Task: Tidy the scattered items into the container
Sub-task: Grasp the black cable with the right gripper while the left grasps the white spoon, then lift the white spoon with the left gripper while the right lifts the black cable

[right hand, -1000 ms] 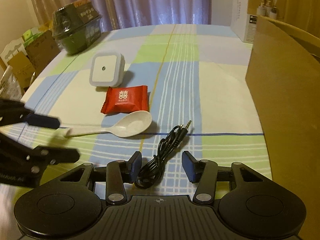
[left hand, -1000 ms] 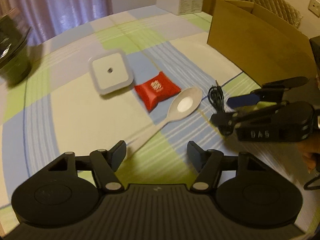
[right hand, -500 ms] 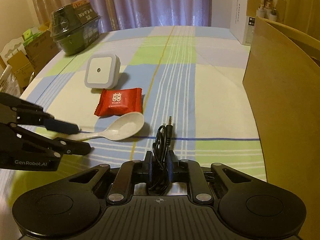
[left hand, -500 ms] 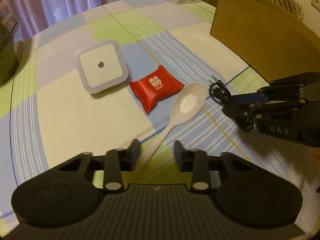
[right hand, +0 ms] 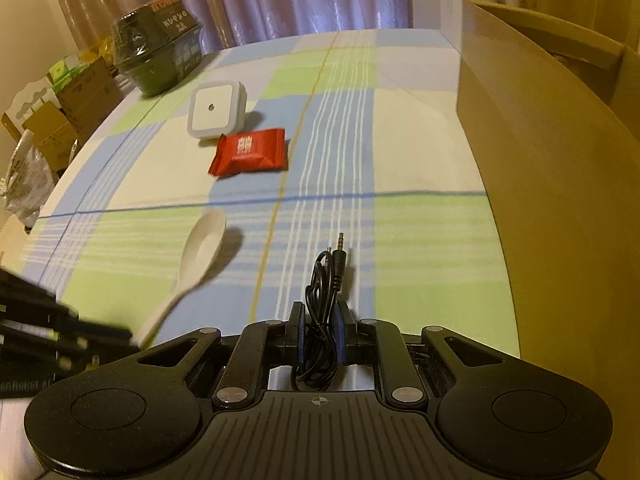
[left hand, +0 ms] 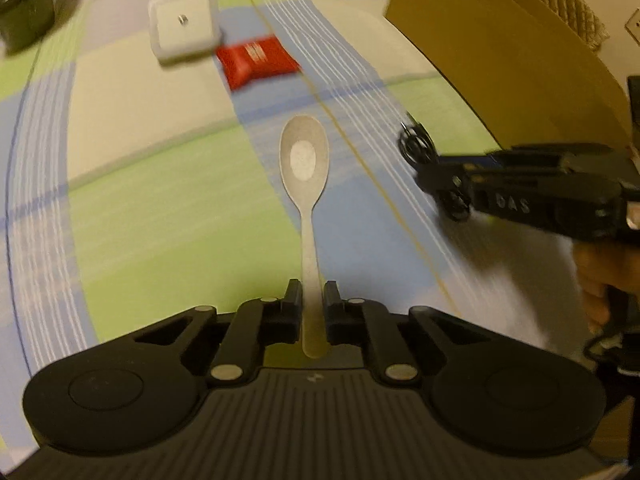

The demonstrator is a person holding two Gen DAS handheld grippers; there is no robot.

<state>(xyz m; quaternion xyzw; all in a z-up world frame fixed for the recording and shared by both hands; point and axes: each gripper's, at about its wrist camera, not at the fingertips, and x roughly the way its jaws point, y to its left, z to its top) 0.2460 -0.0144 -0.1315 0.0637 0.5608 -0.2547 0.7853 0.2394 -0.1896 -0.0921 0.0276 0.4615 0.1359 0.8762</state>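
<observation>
Left gripper (left hand: 308, 298) pinches the spoon (left hand: 305, 160), right gripper (right hand: 319, 322) clamps the cable (right hand: 324, 280); packet (right hand: 250, 151) and nightlight (right hand: 216, 110) remain, box (right hand: 560, 160) contents seemingly unseen.

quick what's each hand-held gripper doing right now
Left hand-held gripper: closed on the spoon handle.
Right hand-held gripper: closed on the coiled black cable.

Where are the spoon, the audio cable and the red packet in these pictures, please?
spoon (left hand: 305, 160): left wrist view, on its bowl.
audio cable (right hand: 320, 312): right wrist view, on the coiled bundle between the fingers.
red packet (right hand: 250, 152): right wrist view, on the wrapper's middle.
</observation>
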